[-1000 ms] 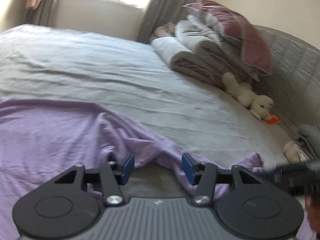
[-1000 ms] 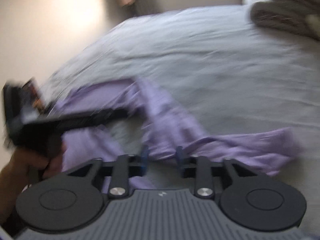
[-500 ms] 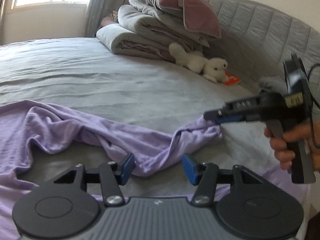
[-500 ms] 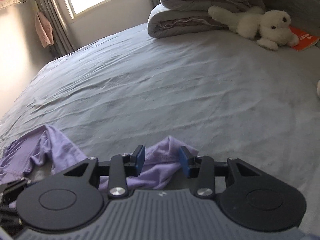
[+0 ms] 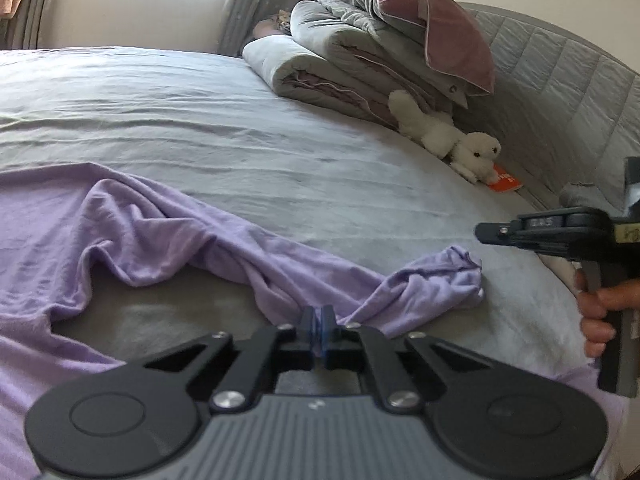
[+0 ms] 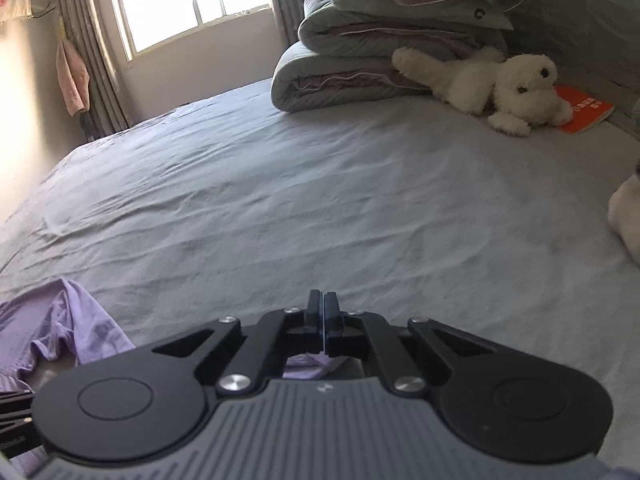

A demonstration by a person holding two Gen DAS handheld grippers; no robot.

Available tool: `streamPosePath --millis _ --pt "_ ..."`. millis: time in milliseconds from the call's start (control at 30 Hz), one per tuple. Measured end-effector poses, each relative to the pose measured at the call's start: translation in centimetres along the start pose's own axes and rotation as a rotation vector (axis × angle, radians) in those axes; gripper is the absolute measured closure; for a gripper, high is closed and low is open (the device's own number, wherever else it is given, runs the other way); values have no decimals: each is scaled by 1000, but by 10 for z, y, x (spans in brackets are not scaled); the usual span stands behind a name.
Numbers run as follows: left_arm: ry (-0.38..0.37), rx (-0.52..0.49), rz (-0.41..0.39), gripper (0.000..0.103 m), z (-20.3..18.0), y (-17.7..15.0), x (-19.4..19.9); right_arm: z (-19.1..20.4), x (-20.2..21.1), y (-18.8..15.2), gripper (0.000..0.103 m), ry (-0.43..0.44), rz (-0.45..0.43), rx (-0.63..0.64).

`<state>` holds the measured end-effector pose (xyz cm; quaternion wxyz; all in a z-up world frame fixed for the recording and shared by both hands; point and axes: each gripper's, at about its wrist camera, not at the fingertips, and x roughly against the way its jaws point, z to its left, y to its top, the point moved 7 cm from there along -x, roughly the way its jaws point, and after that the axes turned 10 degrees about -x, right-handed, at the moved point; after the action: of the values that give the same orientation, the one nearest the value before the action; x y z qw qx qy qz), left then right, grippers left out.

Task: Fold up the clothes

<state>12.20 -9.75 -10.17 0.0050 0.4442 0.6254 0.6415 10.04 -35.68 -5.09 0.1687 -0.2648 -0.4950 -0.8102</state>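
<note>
A lilac garment (image 5: 168, 236) lies rumpled on the grey bed sheet (image 5: 240, 128), spread from the left edge to a bunched sleeve end (image 5: 448, 280) at the right. My left gripper (image 5: 317, 330) is shut on a fold of the lilac garment near its front edge. My right gripper (image 6: 321, 322) is shut, with lilac cloth (image 6: 308, 364) showing just behind the pads; in the left wrist view it (image 5: 486, 234) hovers right of and slightly above the sleeve end, so its hold on cloth is unclear. More lilac garment (image 6: 64, 320) lies at the lower left of the right wrist view.
Folded quilts and a maroon pillow (image 5: 384, 40) are stacked at the head of the bed. A white plush dog (image 6: 496, 84) and an orange booklet (image 6: 584, 110) lie beside the padded headboard (image 5: 568, 80). A window with curtains (image 6: 192, 0) stands behind.
Both grippers have shut; half a second ago both were open. The left one closed on a fold of the garment. The right gripper moved back off the sleeve end.
</note>
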Motion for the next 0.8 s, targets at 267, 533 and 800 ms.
streamPosePath --millis 267,533,800 --pt "-19 7 -63 102 -5 7 8 2 -2 -14 64 246 255 -312" --pt "-89 -32 -135 102 -15 16 27 11 -22 -31 59 297 358 -506" --pt "-126 -87 -126 102 -26 13 37 3 -32 -24 63 196 265 -587"
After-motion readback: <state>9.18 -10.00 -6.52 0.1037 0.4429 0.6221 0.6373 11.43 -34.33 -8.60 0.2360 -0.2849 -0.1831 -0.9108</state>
